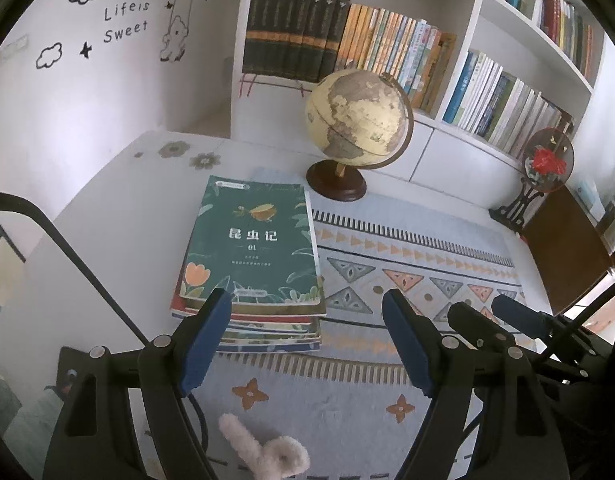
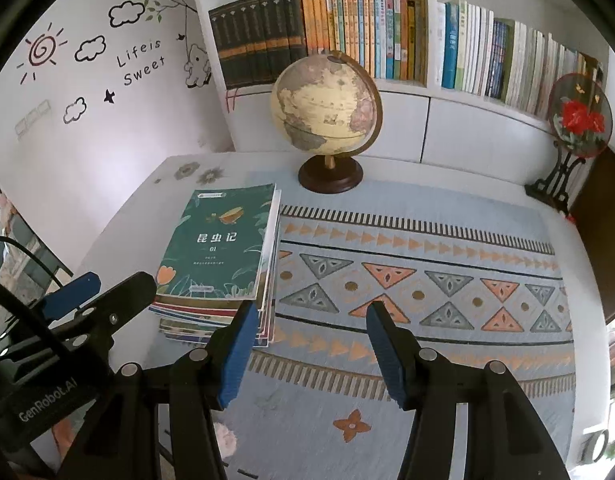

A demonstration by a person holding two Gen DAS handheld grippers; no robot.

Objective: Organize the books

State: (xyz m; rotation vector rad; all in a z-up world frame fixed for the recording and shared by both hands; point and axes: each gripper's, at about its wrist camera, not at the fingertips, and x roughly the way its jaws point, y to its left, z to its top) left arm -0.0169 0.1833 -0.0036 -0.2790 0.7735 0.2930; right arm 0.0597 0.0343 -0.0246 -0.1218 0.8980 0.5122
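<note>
A stack of several thin books (image 1: 251,248) lies flat on the left part of the table, topped by a dark green cover with a flower and white title. The same stack (image 2: 215,248) shows in the right wrist view. My left gripper (image 1: 305,294) is open over the stack's near edge; its left finger overlaps the near left corner and nothing is gripped. My right gripper (image 2: 311,306) is open over the patterned mat, just right of the stack's near right corner, and holds nothing. Each gripper also shows in the other's view: right gripper (image 1: 483,306), left gripper (image 2: 121,278).
A globe (image 1: 359,120) on a dark wooden base stands behind the stack. A round fan ornament (image 2: 579,116) with red flowers stands at the back right. White shelves full of upright books (image 2: 347,28) line the wall. A patterned mat (image 2: 427,272) covers the table. A fluffy pink object (image 1: 267,452) lies near.
</note>
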